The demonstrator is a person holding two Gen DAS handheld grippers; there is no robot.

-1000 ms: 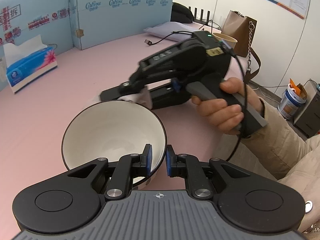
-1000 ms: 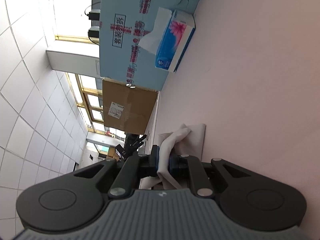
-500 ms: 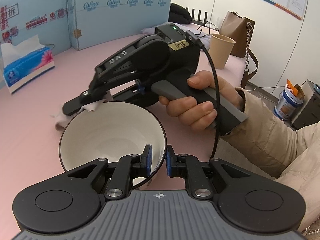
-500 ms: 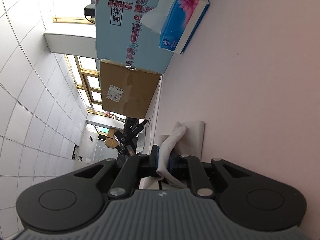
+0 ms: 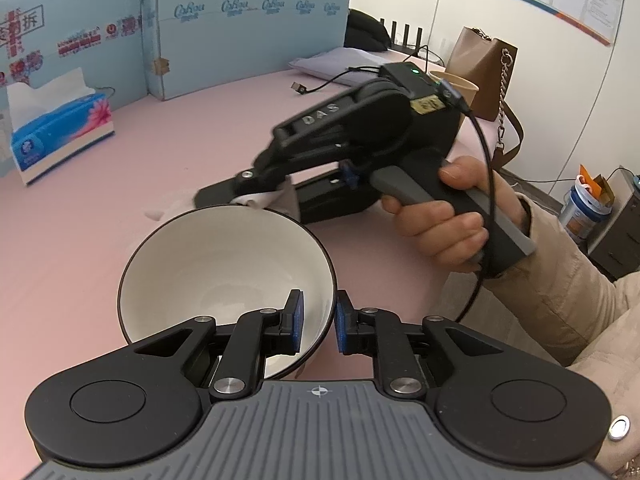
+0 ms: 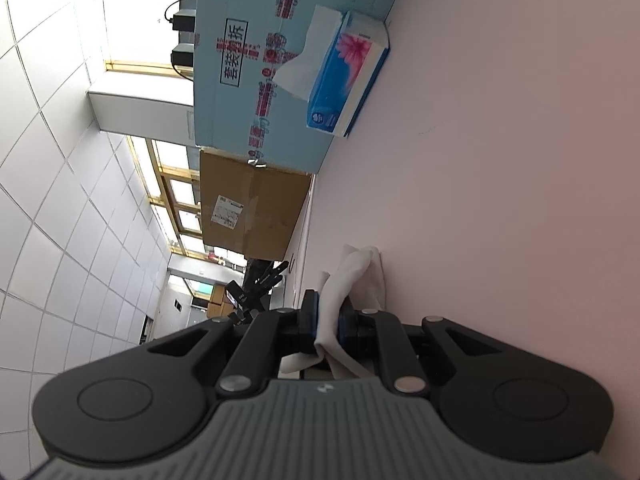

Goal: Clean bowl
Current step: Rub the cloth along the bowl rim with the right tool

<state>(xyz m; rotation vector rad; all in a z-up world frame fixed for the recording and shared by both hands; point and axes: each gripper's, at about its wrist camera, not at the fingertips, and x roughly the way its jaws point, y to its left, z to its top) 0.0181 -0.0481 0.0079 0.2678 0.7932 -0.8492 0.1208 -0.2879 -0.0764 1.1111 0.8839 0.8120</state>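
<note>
A white bowl point(image 5: 224, 264) with a dark rim is held tilted above the pink table. My left gripper point(image 5: 318, 322) is shut on the bowl's near rim, one pad inside and one outside. My right gripper point(image 6: 328, 322) is shut on a white tissue point(image 6: 352, 276), rolled onto its side. In the left wrist view the right gripper point(image 5: 248, 196) sits just behind the bowl's far rim, with the tissue point(image 5: 260, 200) hanging at the rim. The bowl does not show in the right wrist view.
A blue tissue box point(image 5: 60, 132) stands at the back left, also in the right wrist view point(image 6: 348, 80). Blue foam boards point(image 5: 248, 20) wall the table's back. A cable point(image 5: 320, 80), a paper cup point(image 5: 460, 88) and a brown bag point(image 5: 488, 68) are at the far right.
The right gripper with the tissue swung left over the bowl's far rim half a second ago, then drew back to the right behind the rim. The left gripper kept the bowl still.
</note>
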